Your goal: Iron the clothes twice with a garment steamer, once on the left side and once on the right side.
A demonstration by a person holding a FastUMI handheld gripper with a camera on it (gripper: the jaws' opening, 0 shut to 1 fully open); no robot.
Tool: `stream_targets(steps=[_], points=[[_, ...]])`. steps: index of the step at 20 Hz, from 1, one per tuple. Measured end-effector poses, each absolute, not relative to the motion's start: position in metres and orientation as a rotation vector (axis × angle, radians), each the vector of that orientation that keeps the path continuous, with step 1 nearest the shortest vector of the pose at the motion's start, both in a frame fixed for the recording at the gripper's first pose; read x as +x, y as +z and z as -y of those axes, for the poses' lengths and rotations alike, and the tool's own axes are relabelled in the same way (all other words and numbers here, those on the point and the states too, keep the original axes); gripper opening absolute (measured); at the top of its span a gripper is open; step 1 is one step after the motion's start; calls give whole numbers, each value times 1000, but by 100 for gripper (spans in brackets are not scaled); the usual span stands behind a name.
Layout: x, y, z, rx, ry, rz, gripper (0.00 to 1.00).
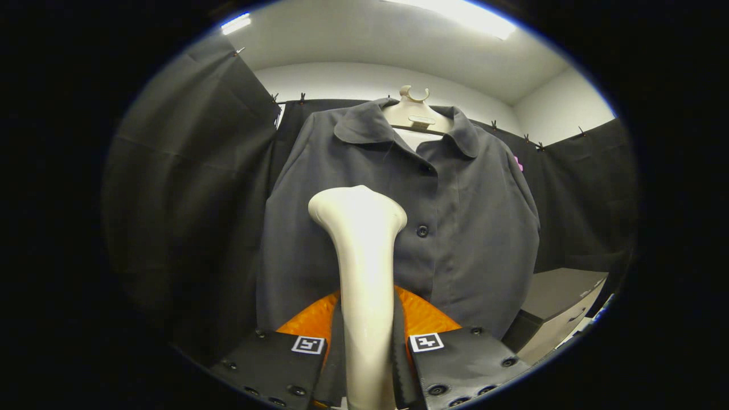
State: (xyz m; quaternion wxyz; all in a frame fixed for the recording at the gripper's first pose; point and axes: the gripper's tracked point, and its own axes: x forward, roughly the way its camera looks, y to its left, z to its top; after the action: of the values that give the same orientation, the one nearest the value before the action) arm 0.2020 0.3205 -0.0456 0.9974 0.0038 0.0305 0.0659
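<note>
The gripper point(367, 347) is clamping the garment steamer point(364, 273) by its pale handle, both fingers pressing against it from either side, and the steamer's widened head is rising straight up from between them. The handle's lower end is running down out of sight between the fingers, so any hose or base is hidden. Whether the head is touching the cloth or standing just short of it cannot be told, since the head is covering the spot.

Beyond the fingers a dark grey buttoned shirt point(450, 228) is hanging on a pale hanger point(414, 111), whose hook is showing above the collar. The steamer head is overlapping the shirt's front just beside the button line, on the side of the left finger. The shirt's hem is hidden behind the fingers and its sleeves are hard to separate from the dark cloth wall point(188, 188) behind.

No readable writing is showing; a small tab on the hanger is too small to make out.

Past the right finger, a grey box-like unit point(558, 302) is standing low beside the shirt, partly cut off. A white ceiling point(364, 45) with a bright light strip point(467, 14) is spanning the room overhead.
</note>
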Motion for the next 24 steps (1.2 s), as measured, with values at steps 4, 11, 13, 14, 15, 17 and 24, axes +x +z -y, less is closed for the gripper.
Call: stream_targets(steps=[4,11,13,14,15,17,24], points=[[194,-68,-315,-1,117,-86,41],[176,-111,-314,-39,111,-154,41],[168,-124,-314,-44,110,-170,41],[165,-130,-314,-42,112,-177,41],[163,-136,-315,-42,113,-185,41],[157,-149,-316,-53,115,-200,41],[129,-195,-317,-82,130,-269,41]])
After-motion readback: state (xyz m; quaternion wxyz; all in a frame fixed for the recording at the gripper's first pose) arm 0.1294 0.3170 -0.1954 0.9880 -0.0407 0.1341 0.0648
